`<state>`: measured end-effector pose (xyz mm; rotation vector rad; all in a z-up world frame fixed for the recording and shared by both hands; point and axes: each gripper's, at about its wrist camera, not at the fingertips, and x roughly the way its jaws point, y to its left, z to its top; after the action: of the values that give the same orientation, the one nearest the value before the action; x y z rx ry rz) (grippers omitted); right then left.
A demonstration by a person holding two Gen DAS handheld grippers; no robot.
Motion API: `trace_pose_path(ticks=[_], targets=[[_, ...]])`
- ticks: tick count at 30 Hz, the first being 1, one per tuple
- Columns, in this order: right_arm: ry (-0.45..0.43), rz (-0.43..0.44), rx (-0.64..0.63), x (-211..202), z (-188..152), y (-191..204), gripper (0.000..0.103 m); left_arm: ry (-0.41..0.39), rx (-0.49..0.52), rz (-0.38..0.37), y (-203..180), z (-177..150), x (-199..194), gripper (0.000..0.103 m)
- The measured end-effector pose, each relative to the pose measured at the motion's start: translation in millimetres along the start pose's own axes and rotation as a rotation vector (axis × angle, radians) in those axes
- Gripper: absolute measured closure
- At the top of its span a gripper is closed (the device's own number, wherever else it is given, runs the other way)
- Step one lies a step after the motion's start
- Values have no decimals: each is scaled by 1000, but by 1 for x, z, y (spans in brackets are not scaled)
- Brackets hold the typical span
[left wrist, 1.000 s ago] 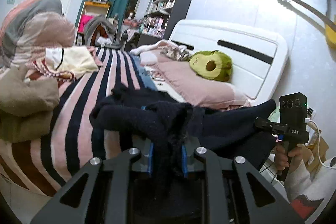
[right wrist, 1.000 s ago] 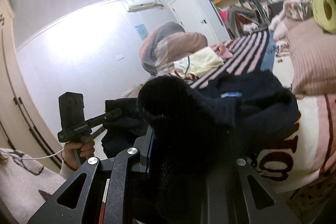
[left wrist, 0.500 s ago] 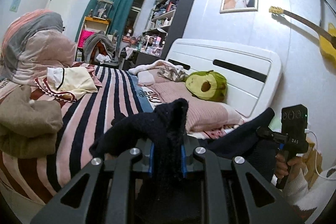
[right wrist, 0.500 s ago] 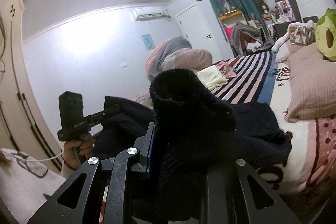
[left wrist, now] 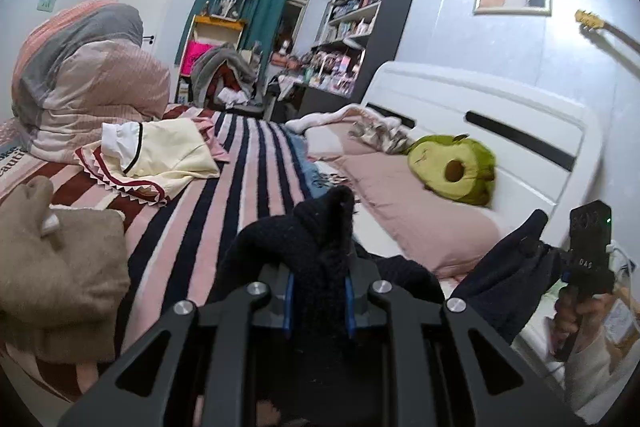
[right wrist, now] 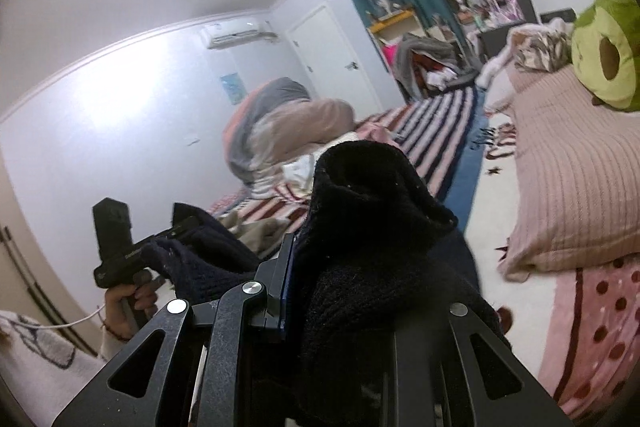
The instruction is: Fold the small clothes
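Garment: a dark knit garment, held up off the bed and slung between the two tongs, its middle sagging toward the mattress edge.
Left tongs: pressed together, pinching one bunched edge of the knit, which sticks up between the blue pads.
Right tongs: closed on the other edge; cloth drapes over and hides the far finger.
Why held so: judged, lifting by two edges lets the piece hang open so it can be laid flat for a first fold.
Left view only: the right tongs from outside, cloth trailing from them, and the person's hand on their handle; also a cream garment and a tan one waiting on the striped blanket.
Right view only: the left tongs from outside, the dotted sheet and pillow below.
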<state>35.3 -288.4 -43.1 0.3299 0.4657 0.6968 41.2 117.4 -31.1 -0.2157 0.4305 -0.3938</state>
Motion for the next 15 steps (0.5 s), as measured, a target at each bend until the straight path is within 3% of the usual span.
trace_pose_path(ticks=[15], targets=[[183, -140, 159, 83, 18, -83, 87, 169, -60, 75, 43, 4, 126, 87]])
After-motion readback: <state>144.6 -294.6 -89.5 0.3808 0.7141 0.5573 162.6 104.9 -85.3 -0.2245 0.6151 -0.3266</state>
